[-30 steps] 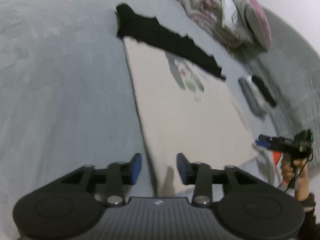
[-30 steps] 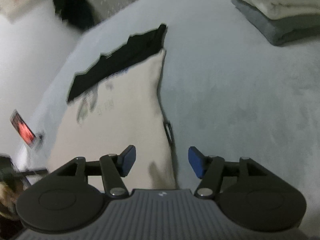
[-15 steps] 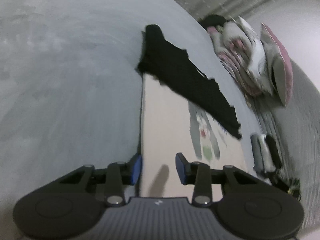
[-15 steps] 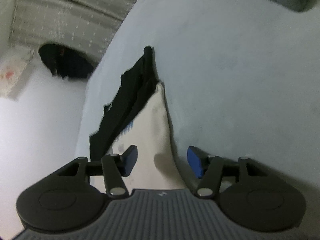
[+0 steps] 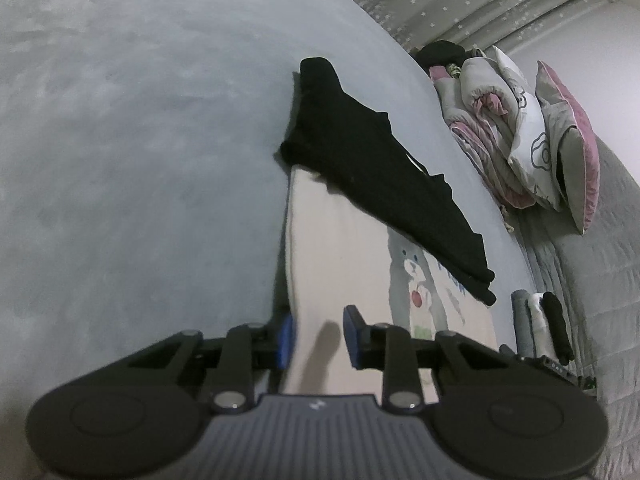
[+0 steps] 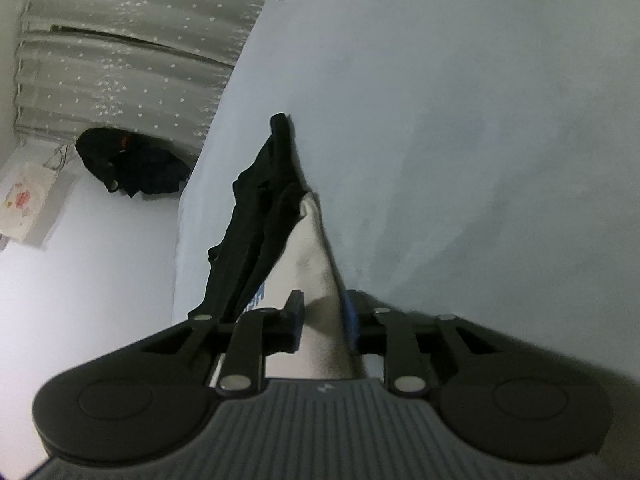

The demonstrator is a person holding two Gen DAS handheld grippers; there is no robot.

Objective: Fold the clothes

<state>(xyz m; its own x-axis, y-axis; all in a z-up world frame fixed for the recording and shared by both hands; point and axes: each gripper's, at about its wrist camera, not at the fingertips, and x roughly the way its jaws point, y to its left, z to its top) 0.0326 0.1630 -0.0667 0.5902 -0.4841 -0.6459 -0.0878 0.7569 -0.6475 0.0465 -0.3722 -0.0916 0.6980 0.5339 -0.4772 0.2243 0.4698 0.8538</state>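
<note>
Cream bear-print garment (image 5: 340, 256) flat on grey bed (image 5: 140, 140), black sleeves (image 5: 380, 168) folded across far end. Left tongs (image 5: 316, 338) spread, straddling near edge. Right tongs (image 6: 323, 322) nearly pressed together, pinching opposite edge. Fabric soft, light, limp; grip hem corners.

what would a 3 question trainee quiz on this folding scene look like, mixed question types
1. True or false: the black garment lies across the far end of the cream garment.
2. Multiple choice: the left gripper is (A) open, astride the cream garment's edge, (B) shut on the black garment, (C) out of view.
3. Fill in: the printed figure on the cream garment looks like a cartoon ____.

Key: 1 true; 2 A; 3 bear. In the right wrist view, the right gripper has cream fabric between its fingers, but whether they are clamped on it is unclear.
</note>
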